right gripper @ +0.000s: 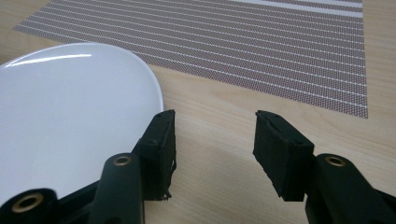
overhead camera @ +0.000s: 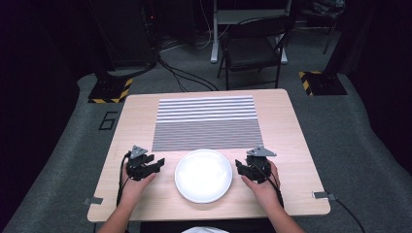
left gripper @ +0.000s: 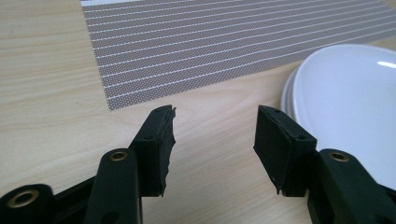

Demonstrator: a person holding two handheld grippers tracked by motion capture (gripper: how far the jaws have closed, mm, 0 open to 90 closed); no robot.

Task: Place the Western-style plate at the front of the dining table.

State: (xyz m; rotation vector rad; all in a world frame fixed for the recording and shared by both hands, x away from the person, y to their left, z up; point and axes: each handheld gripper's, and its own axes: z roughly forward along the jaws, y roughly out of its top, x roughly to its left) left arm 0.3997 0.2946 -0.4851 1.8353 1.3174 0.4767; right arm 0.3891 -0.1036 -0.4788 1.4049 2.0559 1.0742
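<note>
Both my grippers, left [overhead camera: 156, 165] and right [overhead camera: 241, 167], stand released, jaws apart and empty, flanking the white plate [overhead camera: 203, 175]. It lies flat, round, without direction, near the striped placemat [overhead camera: 206, 121].

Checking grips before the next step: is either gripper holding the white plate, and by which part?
Nothing is held. The left gripper and right gripper stand open beside the plate, with bare table between their jaws.

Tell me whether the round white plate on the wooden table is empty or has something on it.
Empty. The round white plate shows a bare glossy surface in the high view and both gripper views, with nothing on it.
</note>
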